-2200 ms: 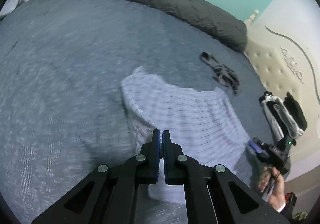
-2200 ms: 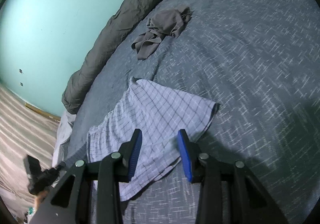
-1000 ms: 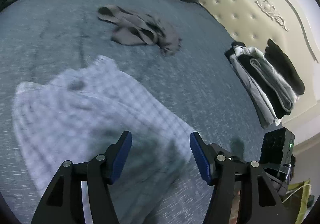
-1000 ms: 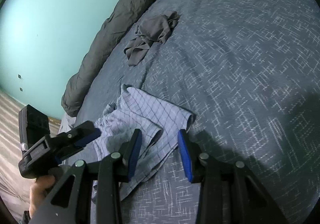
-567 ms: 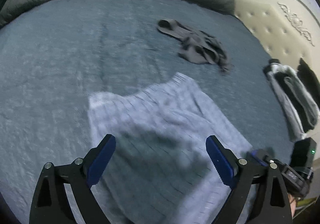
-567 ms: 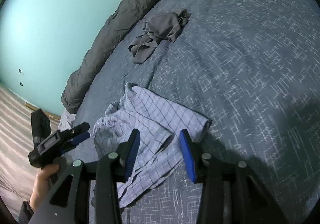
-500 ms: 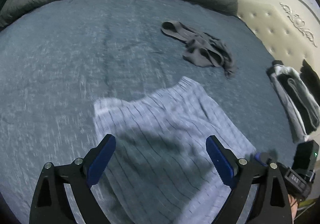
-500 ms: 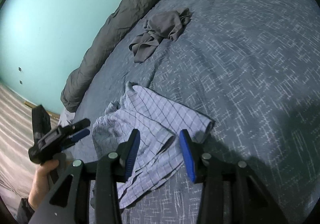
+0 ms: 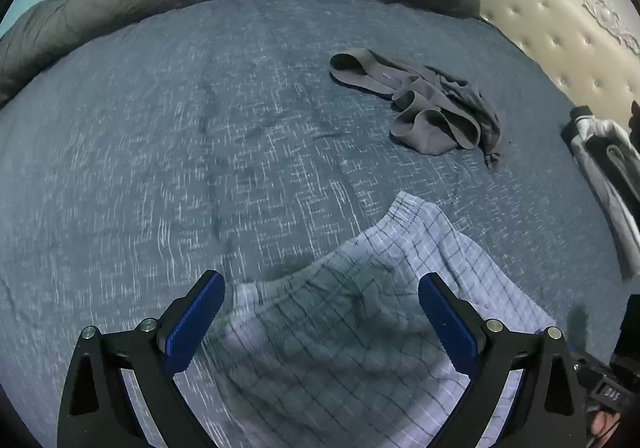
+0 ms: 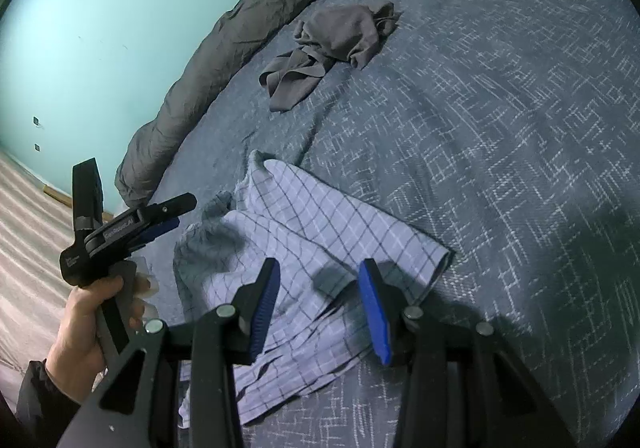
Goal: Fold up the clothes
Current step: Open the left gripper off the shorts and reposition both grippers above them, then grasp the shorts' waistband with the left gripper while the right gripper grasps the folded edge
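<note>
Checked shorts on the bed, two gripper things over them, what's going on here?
A person is folding laundry on a bed with a handheld gripper in each hand. The left gripper and right gripper both hover open over the checked shorts, gripping nothing. The shorts lie partly folded and rumpled. A crumpled grey garment waits farther up the bed, and a stack of folded clothes sits near the headboard.

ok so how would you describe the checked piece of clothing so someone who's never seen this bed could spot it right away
Start from the blue-grey bedspread with the dark rolled duvet along its far edge. Near the person's side, just beyond both open hand-held grippers, lies the checked garment, partly folded. It is pale lilac with a thin dark grid, unlike the plain grey crumpled garment lying further up the bed.
</note>
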Motion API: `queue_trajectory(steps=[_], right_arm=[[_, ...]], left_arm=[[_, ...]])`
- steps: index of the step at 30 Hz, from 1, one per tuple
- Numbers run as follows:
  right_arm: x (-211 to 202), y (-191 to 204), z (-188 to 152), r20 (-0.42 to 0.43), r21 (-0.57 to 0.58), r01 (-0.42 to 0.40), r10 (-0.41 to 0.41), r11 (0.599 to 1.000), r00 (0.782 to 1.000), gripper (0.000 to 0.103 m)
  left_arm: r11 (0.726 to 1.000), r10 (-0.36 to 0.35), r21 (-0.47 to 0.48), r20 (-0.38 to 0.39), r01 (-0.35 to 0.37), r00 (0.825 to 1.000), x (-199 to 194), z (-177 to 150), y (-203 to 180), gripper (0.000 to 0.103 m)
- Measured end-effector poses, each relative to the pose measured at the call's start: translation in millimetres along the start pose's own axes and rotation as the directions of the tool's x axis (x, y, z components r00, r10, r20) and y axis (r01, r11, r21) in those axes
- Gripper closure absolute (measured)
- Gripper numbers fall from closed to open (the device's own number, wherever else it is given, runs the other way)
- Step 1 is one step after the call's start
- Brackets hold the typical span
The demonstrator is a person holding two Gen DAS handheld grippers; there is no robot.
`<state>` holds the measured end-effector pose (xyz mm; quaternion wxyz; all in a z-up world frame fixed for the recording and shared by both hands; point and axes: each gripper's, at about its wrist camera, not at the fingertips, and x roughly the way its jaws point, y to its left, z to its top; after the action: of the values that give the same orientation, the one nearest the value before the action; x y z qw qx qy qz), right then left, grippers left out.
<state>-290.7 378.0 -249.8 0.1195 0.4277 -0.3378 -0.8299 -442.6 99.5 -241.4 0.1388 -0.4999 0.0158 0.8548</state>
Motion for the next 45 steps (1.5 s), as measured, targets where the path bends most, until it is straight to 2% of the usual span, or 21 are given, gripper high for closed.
queue_trajectory(steps=[6,12,17,23,28,30,32,35,36,41,43,45], right_arm=[[3.1,-0.4,1.2,0.001,-0.002,0.015,-0.015,1.0,1.0,0.062],[7.2,8.6,-1.1,-0.001,-0.064,0.045,-0.045,0.997,0.999,0.062],[10.9,13.0,-3.5,-0.014,-0.09,0.036,-0.037,0.995,0.999,0.062],[12.5,16.1,-4.2,-0.019,-0.098,0.026,-0.028,0.995,0.999,0.062],[13.7,17.1,-5.0,-0.029,-0.104,0.025,-0.028,0.994,0.999,0.062],[14.9,18.8,-5.7,-0.032,-0.111,0.025,-0.028,0.993,0.999,0.062],[16.2,19.6,-6.5,-0.036,-0.119,0.025,-0.029,0.993,0.999,0.062],[18.8,20.8,-7.7,-0.042,-0.135,0.028,-0.034,0.99,0.999,0.062],[19.6,21.5,-8.1,-0.044,-0.144,0.03,-0.036,0.989,0.998,0.062],[21.8,24.7,-8.6,-0.049,-0.175,0.027,-0.036,0.984,0.998,0.077],[22.5,24.8,-9.2,-0.05,-0.177,0.032,-0.041,0.984,0.998,0.089],[21.9,23.7,-9.3,-0.05,-0.177,0.033,-0.043,0.984,0.998,0.094]], left_arm=[[1.0,-0.005,0.02,-0.007,0.005,1.0,7.4,3.0,-0.5,0.003],[0.999,-0.034,0.03,-0.008,0.034,0.999,9.7,3.7,-6.5,0.004],[0.998,-0.05,0.043,0.005,0.05,0.999,6.6,5.7,-9.2,0.007],[0.996,-0.074,0.049,0.007,0.073,0.997,5.1,7.1,-8.9,0.028],[0.994,-0.098,0.057,0.0,0.098,0.995,5.0,6.8,-11.6,0.033],[0.993,-0.102,0.065,-0.009,0.103,0.995,6.4,6.7,-15.0,0.039],[0.992,-0.099,0.077,-0.024,0.101,0.995,9.3,6.6,-19.6,0.052],[0.991,-0.108,0.08,-0.036,0.111,0.993,13.1,5.8,-22.1,0.067],[0.99,-0.111,0.079,-0.037,0.113,0.993,13.9,5.4,-22.6,0.068],[0.99,-0.122,0.061,-0.037,0.124,0.992,16.1,3.5,-22.1,0.077],[0.991,-0.125,0.051,-0.034,0.127,0.992,15.8,3.1,-20.3,0.081],[0.99,-0.13,0.045,-0.031,0.131,0.991,15.1,2.6,-19.1,0.083]])
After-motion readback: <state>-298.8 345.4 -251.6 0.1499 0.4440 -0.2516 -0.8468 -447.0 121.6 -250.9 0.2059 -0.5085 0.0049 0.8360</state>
